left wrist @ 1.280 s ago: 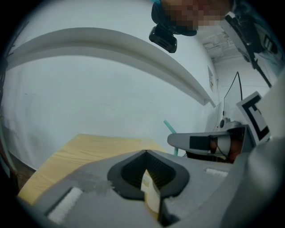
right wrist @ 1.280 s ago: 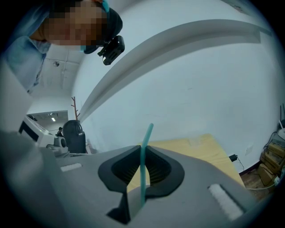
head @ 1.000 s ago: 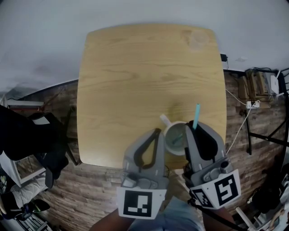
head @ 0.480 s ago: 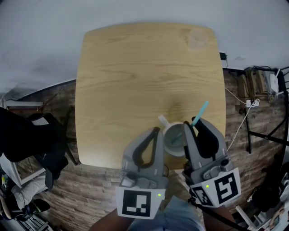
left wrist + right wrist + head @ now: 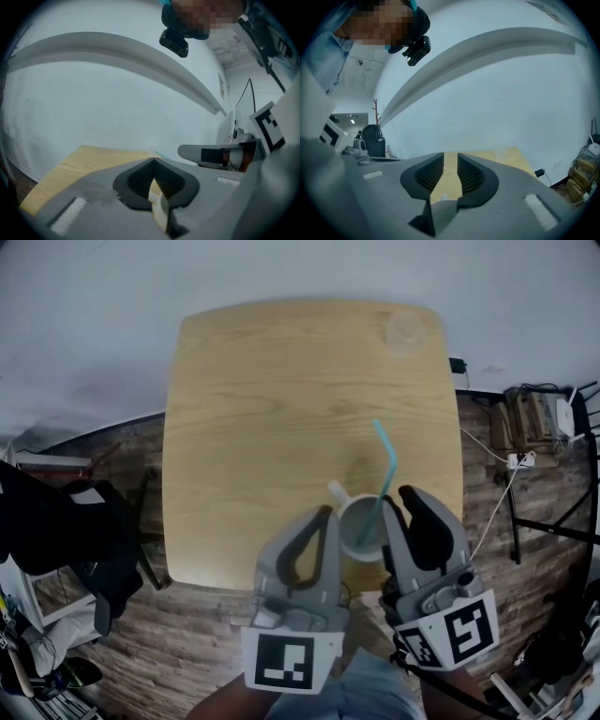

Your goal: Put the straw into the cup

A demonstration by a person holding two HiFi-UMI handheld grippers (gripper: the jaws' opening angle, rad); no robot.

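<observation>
Two claws sit by the cup (image 5: 361, 532): the left claw (image 5: 153, 162) is clamped on it, the right claw (image 5: 450, 158) is apart and empty. The straw (image 5: 384, 465) stands in the cup but leans far out, so a bump could tip it onto the tabletop (image 5: 281, 409)

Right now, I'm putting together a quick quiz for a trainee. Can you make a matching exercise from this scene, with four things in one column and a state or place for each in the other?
Things:
1. straw
2. left gripper
3. right gripper
4. cup

States or places:
A. jaws apart, nothing between them
B. stands by the near edge of the table
C. stands in the cup, top end leaning away from the person
D. shut on the cup

Pairs: 1-C, 2-D, 3-A, 4-B
</observation>
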